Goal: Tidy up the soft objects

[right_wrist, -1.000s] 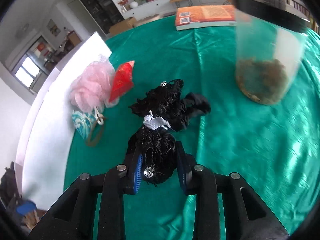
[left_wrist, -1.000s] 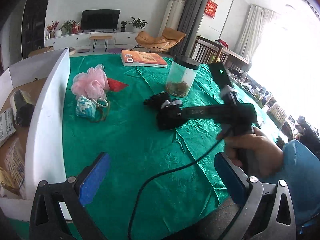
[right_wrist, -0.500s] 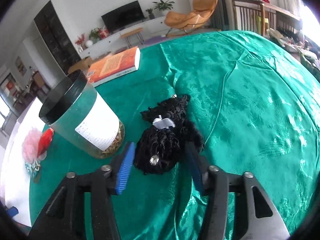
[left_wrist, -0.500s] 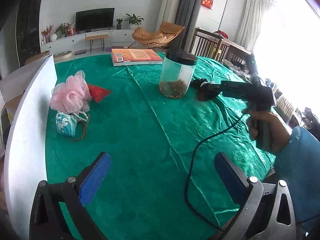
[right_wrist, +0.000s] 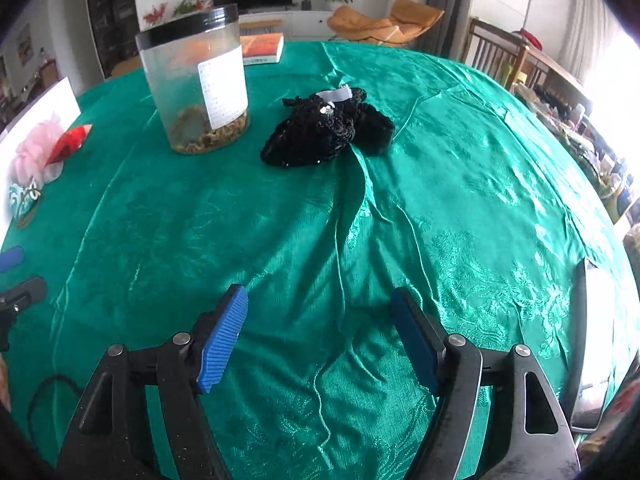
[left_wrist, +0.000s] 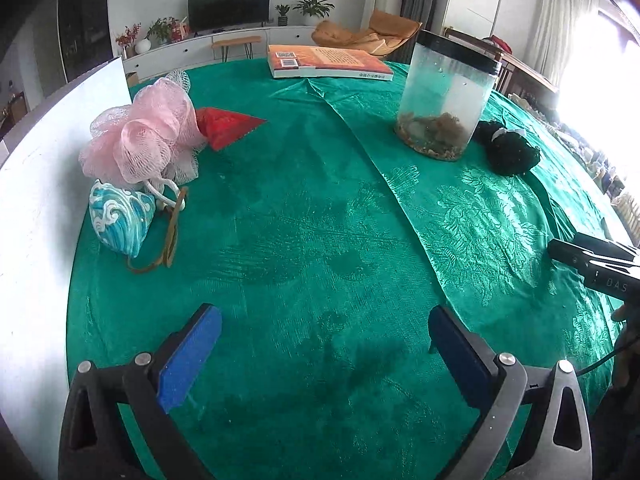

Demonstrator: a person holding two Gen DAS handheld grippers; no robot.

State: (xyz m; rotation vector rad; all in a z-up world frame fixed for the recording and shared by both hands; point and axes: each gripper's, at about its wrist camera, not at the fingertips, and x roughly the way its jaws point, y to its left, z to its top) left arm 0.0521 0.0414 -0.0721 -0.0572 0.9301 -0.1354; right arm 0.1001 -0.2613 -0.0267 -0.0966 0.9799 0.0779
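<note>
A black lace bundle [right_wrist: 326, 128] lies on the green tablecloth [right_wrist: 360, 240] to the right of a clear jar [right_wrist: 196, 80]; it also shows in the left wrist view [left_wrist: 508, 148]. A pink mesh pouf [left_wrist: 140, 136], a red pouch [left_wrist: 226, 126] and a blue wave-pattern pouch [left_wrist: 120, 220] lie at the table's left side. My right gripper [right_wrist: 318, 336] is open and empty, well back from the black bundle. My left gripper [left_wrist: 320, 344] is open and empty over the bare cloth.
A book [left_wrist: 328, 66] lies at the table's far edge behind the jar [left_wrist: 444, 96]. A white board [left_wrist: 36, 200] stands along the left side. A phone-like slab [right_wrist: 592, 344] lies at the right edge. The right tool's body [left_wrist: 600, 264] shows at right.
My right gripper carried the black bundle from the table's middle to the right of the jar, opened, let it go and drew back. My left gripper stayed open.
</note>
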